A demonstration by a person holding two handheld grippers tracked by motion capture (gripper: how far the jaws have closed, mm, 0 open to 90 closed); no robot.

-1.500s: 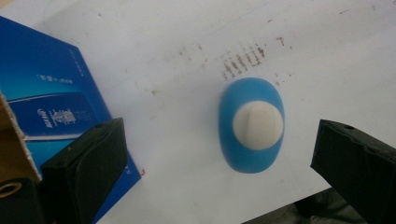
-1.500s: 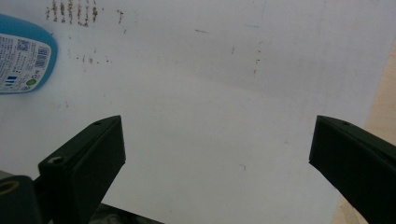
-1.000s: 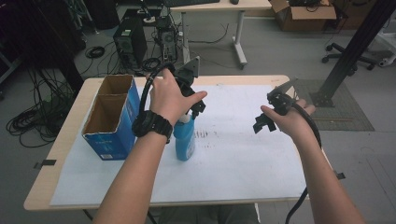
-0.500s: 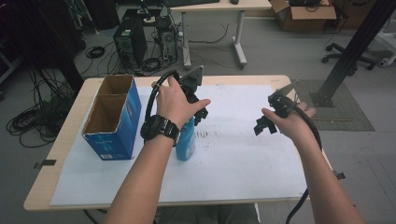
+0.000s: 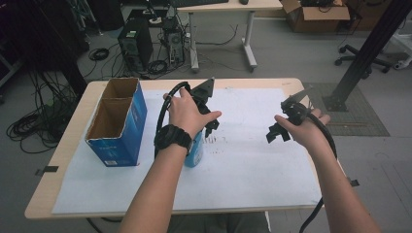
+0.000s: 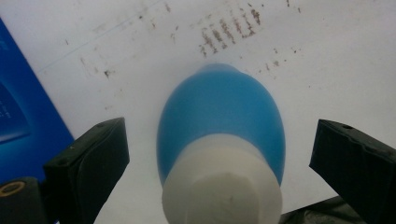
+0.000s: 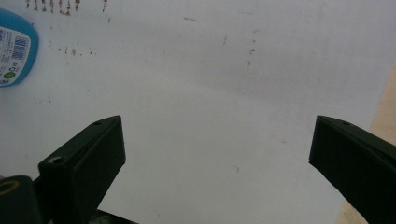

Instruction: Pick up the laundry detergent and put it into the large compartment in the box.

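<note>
A blue bottle (image 6: 219, 112) with a white cap stands upright on the white sheet (image 5: 252, 165), and its lower body (image 5: 197, 154) peeks out under my left hand. My left gripper (image 6: 219, 154) is open and points down over the bottle. One jaw sits on each side of the cap, with a gap on both sides. From above, the left gripper (image 5: 210, 125) is just over the bottle top. My right gripper (image 5: 278, 133) hovers open at the right above bare sheet. Between the right gripper (image 7: 217, 140) jaws there is nothing, and the bottle (image 7: 13, 46) sits far off at the upper left.
An open blue cardboard box (image 5: 116, 124) with two compartments stands at the left, close to the bottle. Dark smudge marks (image 5: 221, 141) dot the sheet near the bottle. The wooden table edge (image 5: 68, 145) borders the sheet. Computers, cables and another desk lie beyond the table.
My left hand has come down and slightly right over the bottle, covering more of it. The right gripper has hardly moved.
</note>
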